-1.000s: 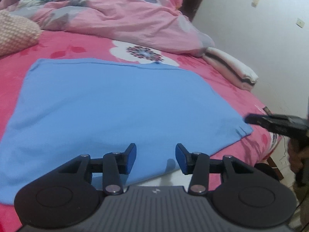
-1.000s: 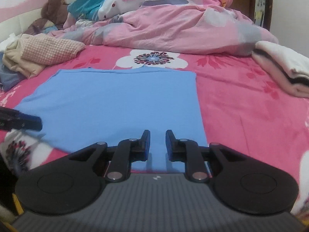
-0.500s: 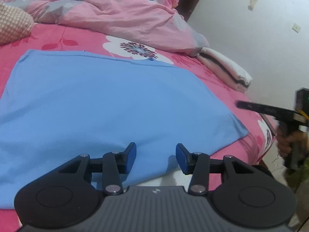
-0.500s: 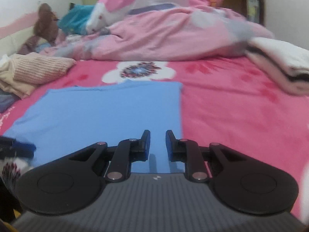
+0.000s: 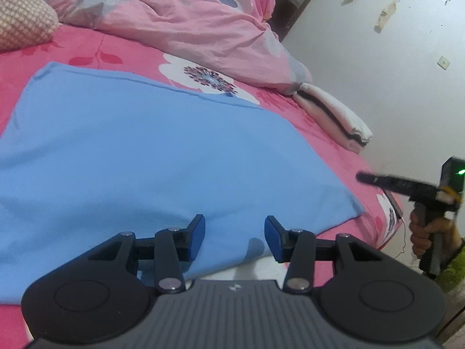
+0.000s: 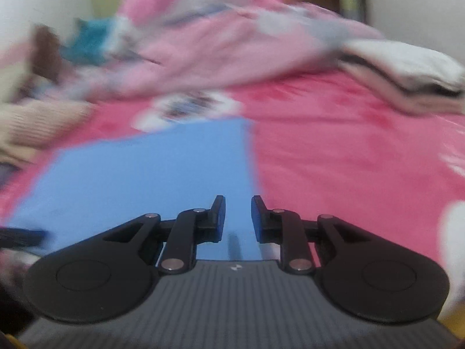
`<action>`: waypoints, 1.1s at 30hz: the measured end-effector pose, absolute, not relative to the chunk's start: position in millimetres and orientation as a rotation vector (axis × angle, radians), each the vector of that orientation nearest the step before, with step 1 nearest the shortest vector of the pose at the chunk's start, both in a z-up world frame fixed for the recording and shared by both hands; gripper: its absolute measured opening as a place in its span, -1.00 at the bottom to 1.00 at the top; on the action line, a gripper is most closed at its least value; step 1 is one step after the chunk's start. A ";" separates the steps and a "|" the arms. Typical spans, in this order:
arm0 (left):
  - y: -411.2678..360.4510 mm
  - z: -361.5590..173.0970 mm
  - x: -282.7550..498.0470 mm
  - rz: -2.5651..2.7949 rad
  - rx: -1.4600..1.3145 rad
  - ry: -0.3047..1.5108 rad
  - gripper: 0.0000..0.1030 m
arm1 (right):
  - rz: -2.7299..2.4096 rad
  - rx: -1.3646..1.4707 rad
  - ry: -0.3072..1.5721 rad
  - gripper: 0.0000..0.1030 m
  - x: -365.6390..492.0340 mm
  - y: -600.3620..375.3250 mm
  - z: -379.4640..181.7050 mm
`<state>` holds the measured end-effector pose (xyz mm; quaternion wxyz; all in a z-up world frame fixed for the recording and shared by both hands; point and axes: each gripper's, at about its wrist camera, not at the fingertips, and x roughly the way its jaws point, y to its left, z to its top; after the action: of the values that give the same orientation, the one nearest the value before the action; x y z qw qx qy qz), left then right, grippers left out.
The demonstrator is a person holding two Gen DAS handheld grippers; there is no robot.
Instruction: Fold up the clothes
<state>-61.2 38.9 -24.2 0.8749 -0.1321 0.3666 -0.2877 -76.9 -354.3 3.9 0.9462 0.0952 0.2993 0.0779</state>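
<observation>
Cloth first: from your left wrist camera, the blue garment [image 5: 151, 151] lies spread flat on the pink flowered bed [image 5: 334, 145], its near edge running under your left gripper [image 5: 234, 234]. That gripper's jaws stand apart with nothing between the blue pads, hovering over the garment's near hem. Off to the right, beyond the garment's corner, your right gripper [image 5: 361, 177] shows side-on and blurred, gripped by your hand [image 5: 427, 232] at the bed's edge; it touches no cloth. A crumpled pink duvet [image 5: 180, 20] fills the far side of the bed, and a folded white-and-pink stack [image 5: 334, 116] sits near the wall.

From your right wrist camera, everything is smeared by motion. The right gripper [image 6: 238, 218] has its jaws narrowly apart, and they have just been opening a little; nothing is between them. They hang above the garment's [image 6: 145, 174] right near corner, with bare pink sheet to the right. The left gripper's tip [image 6: 23, 237] pokes in at the left edge, over the garment's other near corner. The folded stack [image 6: 407, 78] lies at far right.
</observation>
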 end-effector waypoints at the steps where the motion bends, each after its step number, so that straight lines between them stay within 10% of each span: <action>1: 40.7 -19.6 -65.4 -0.592 -0.260 0.741 -0.10 | 0.236 0.219 0.598 -0.63 -74.7 -340.5 7.0; 7: 64.4 -8.7 -59.1 -0.503 -0.262 0.681 -0.11 | 0.520 0.293 0.681 -0.63 -50.6 -260.6 -27.2; 12: 82.5 -24.3 -30.8 -0.374 -0.245 0.764 -0.74 | 0.523 0.344 0.703 -0.72 -46.4 -256.6 -52.6; 26: 110.1 -3.7 30.9 -0.318 -0.253 0.777 -0.50 | 0.543 0.566 0.671 -0.76 -41.1 -298.7 -69.0; 33: 147.1 -21.8 97.5 -0.167 -0.256 0.804 -0.75 | 0.551 0.572 0.671 -0.75 -39.0 -299.6 -70.1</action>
<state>97.5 147.1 -21.8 0.9089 -0.1242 0.3897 -0.0811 -39.0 -299.6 -70.1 0.8678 0.2732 0.3208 0.2633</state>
